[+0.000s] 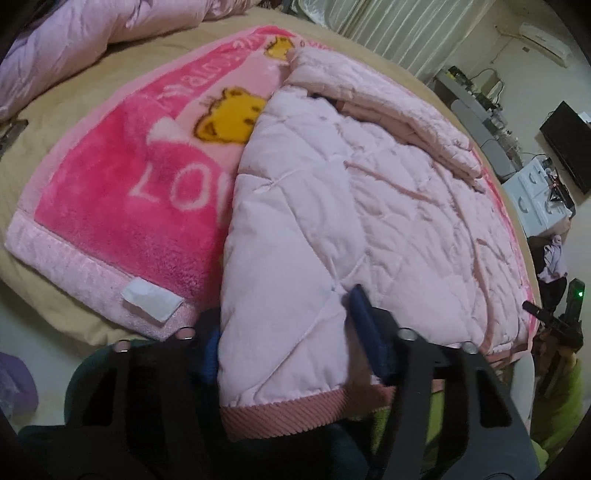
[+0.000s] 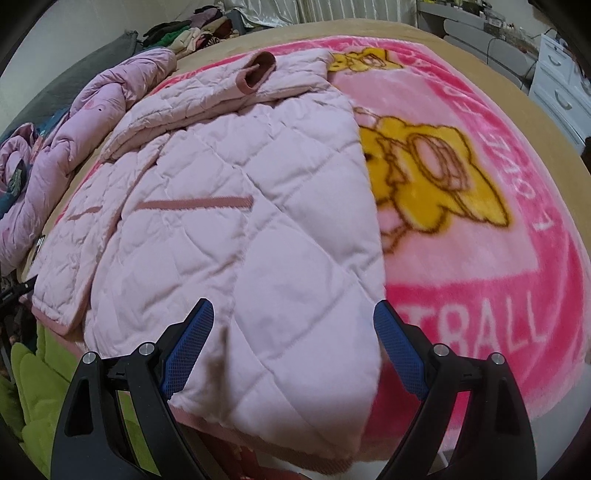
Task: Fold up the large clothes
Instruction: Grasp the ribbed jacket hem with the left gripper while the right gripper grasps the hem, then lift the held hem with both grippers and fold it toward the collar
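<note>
A pale pink quilted jacket [image 1: 369, 206] lies spread on a bright pink cartoon blanket [image 1: 110, 184], with one sleeve folded across its top. My left gripper [image 1: 284, 317] pinches the jacket's near bottom corner. Its right blue pad presses the fabric and its left pad is mostly hidden behind it. The ribbed dark-pink hem [image 1: 295, 406] hangs below the grip. In the right wrist view the jacket [image 2: 229, 229] covers the left half of the blanket [image 2: 480, 258]. My right gripper [image 2: 292, 308] is open over the jacket's other near corner, blue pads wide apart, with fabric lying between them.
The blanket rests on a beige bed sheet [image 1: 74, 92]. A crumpled lilac quilt [image 2: 74, 129] lies at the bed's far left, with a pile of clothes [image 2: 192, 29] behind it. White drawers [image 2: 561, 85] stand beyond the bed's right side. Green fleece [image 2: 37, 387] shows near the bed's front edge.
</note>
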`<state>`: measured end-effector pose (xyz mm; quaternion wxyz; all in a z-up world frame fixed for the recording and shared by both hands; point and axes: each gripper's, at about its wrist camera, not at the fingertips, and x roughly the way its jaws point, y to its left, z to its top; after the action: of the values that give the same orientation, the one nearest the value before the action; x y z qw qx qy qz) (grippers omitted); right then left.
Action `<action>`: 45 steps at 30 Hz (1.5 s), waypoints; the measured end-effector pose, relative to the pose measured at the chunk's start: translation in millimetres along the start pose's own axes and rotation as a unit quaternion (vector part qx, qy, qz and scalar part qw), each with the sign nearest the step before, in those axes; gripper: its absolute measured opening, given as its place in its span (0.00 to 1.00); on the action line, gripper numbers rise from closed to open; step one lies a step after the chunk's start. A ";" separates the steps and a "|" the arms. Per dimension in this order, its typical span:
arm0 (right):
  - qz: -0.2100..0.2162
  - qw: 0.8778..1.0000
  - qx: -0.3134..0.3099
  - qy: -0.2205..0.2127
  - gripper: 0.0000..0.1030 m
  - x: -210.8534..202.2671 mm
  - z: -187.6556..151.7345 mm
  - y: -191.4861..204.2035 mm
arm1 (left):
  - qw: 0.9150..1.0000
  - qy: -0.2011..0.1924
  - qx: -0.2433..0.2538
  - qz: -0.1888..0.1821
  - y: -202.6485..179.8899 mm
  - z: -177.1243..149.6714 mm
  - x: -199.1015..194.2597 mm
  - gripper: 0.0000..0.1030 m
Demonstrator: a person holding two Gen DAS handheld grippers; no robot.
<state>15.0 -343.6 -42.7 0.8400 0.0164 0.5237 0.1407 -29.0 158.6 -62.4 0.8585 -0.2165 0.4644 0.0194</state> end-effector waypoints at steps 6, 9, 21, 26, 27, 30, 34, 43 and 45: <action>0.012 0.999 0.020 0.039 0.85 3.2 -16.2 -14.4 | 0.999 -0.026 0.018 -0.008 -11.3 6.0 -19.5 0.29; 0.054 0.996 0.043 0.059 0.85 6.0 -29.6 -20.0 | 0.999 -0.025 0.017 -0.011 -11.2 5.7 -18.8 0.29; 0.134 0.990 0.030 0.022 0.25 -18.2 -38.2 -4.3 | 1.000 -0.004 0.000 0.007 1.4 0.5 -9.1 0.52; 0.169 0.984 0.011 -0.055 0.18 -51.1 -13.4 4.4 | 1.000 0.015 -0.019 -0.012 7.6 -3.1 -1.5 0.58; 0.172 0.983 0.010 -0.068 0.18 -55.3 -8.6 4.9 | 1.000 0.016 -0.020 -0.012 7.7 -3.8 -0.8 0.58; 0.182 0.977 0.011 -0.108 0.18 -66.0 6.3 5.7 | 1.000 0.018 -0.017 -0.014 5.1 -5.1 -1.6 0.47; 0.185 0.974 0.011 -0.133 0.17 -71.9 19.4 6.0 | 1.000 -0.012 -0.015 -0.022 -2.1 0.2 -19.7 0.24; 0.194 0.959 0.023 -0.205 0.16 -86.3 52.0 3.9 | 0.996 -0.079 0.012 -0.030 -39.1 44.8 -51.9 0.13; 0.192 0.957 0.027 -0.215 0.15 -88.6 60.5 3.9 | 0.995 -0.094 0.017 -0.021 -46.2 56.4 -56.6 0.13</action>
<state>31.2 -355.1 62.8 0.8891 0.1688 0.3217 0.2783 -5.8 148.2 26.3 0.9022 -0.2088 0.3772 0.0137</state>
